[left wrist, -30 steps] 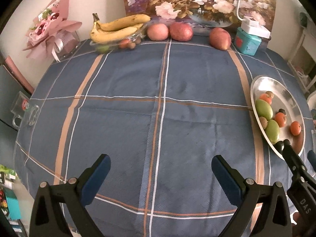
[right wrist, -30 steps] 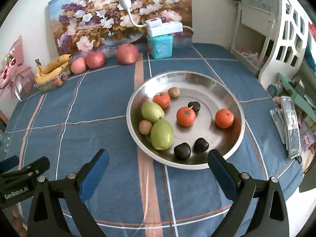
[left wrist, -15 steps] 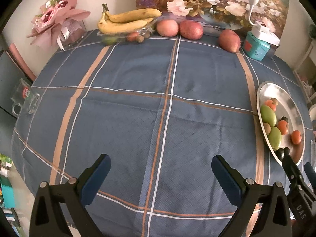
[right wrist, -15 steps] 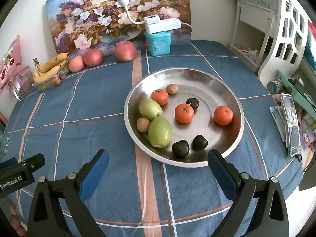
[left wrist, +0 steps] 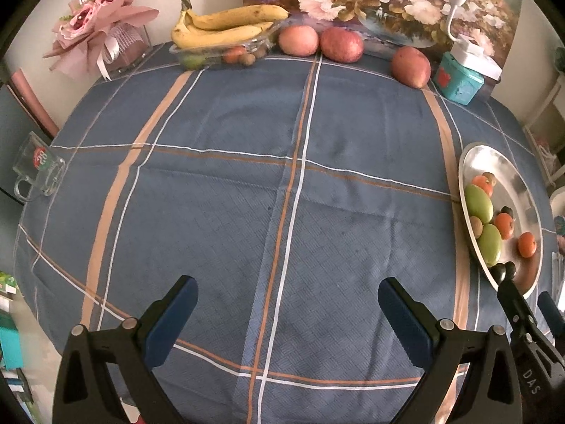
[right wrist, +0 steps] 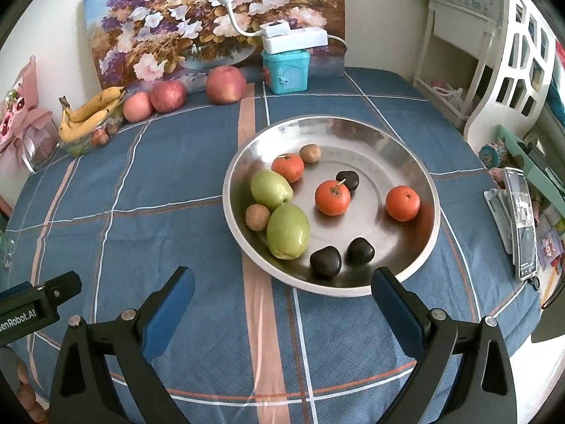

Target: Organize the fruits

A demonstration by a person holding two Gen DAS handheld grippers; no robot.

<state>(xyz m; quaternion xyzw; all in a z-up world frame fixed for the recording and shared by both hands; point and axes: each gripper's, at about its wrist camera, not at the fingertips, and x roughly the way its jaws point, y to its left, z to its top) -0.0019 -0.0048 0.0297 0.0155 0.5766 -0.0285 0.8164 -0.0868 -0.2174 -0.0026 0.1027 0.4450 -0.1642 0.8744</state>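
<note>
Right gripper spread wide, holding nothing, poised over blue plaid tablecloth. Directly ahead of its fingertips, just past them: round steel tray, near rim lying between the two blue pads. Inside the tray, counted: two green fruits touching each other at the left, three orange fruits, two small brown ones, three dark ones, two of those nearest the gripper and one beside the middle orange fruit. Far ahead and to the left, along the wall: three red apples, then a clear container with a bunch of bananas on top. Beyond the tray, a teal box with a white power strip on it. Off to the right, a phone at the table edge.

Left gripper likewise fully parted, empty, over bare cloth. Tray well off to its right; apples and bananas far ahead; a glass mug far to the left.
</note>
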